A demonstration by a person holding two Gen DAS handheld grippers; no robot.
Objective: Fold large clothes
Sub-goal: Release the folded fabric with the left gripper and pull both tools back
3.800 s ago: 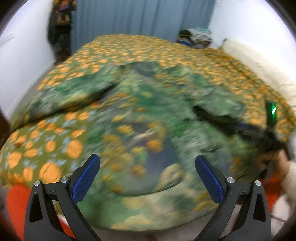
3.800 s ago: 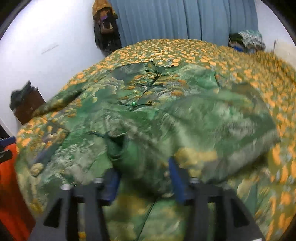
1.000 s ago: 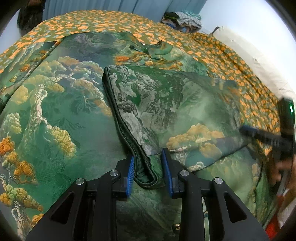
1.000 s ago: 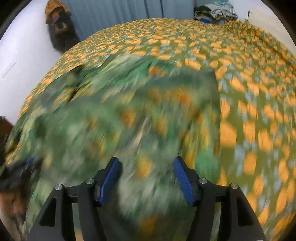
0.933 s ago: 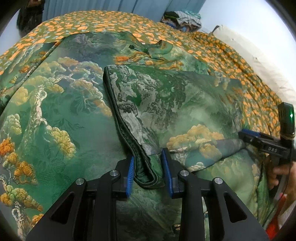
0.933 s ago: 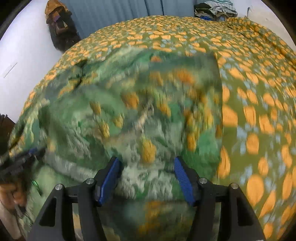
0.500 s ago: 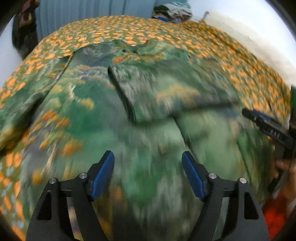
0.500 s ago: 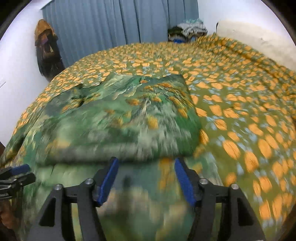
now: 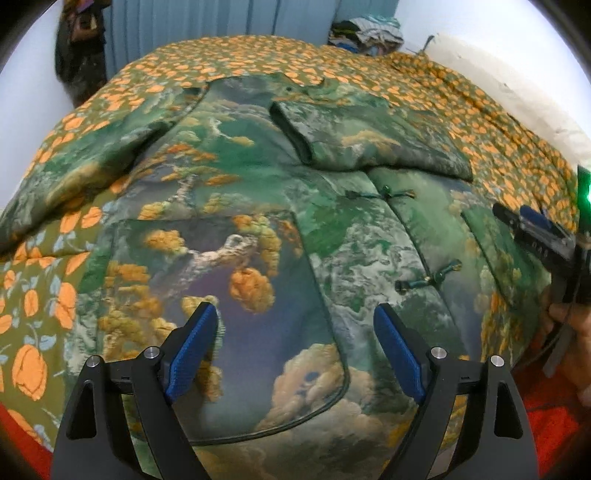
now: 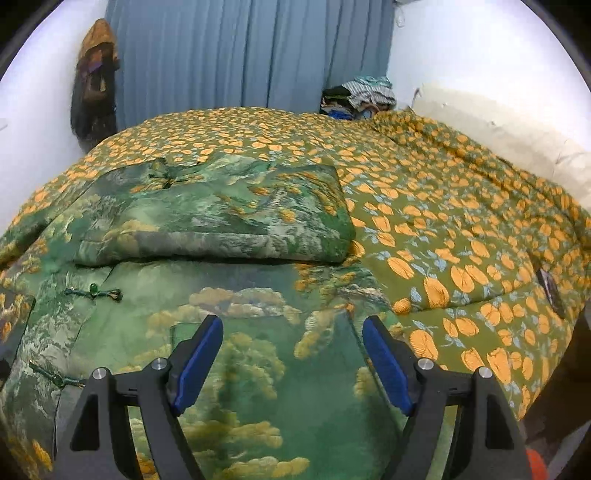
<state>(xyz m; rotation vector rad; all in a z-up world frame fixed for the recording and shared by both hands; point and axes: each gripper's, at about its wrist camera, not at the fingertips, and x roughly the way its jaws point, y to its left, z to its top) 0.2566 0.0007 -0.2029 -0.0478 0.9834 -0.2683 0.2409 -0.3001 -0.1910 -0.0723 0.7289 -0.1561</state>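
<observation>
Both views look forward along their own fingers, tilted down over the jacket (image 9: 258, 229) on the bed (image 10: 461, 221). The left wrist view sits close above the jacket's hem, facing the curtain (image 9: 221, 18). The right wrist view looks flatter, from the same side. Both share the folded sleeve (image 10: 221, 210).

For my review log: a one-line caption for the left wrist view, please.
Open left gripper above a green landscape-print jacket on an orange-flowered bedspread, one sleeve folded across its chest.
</observation>
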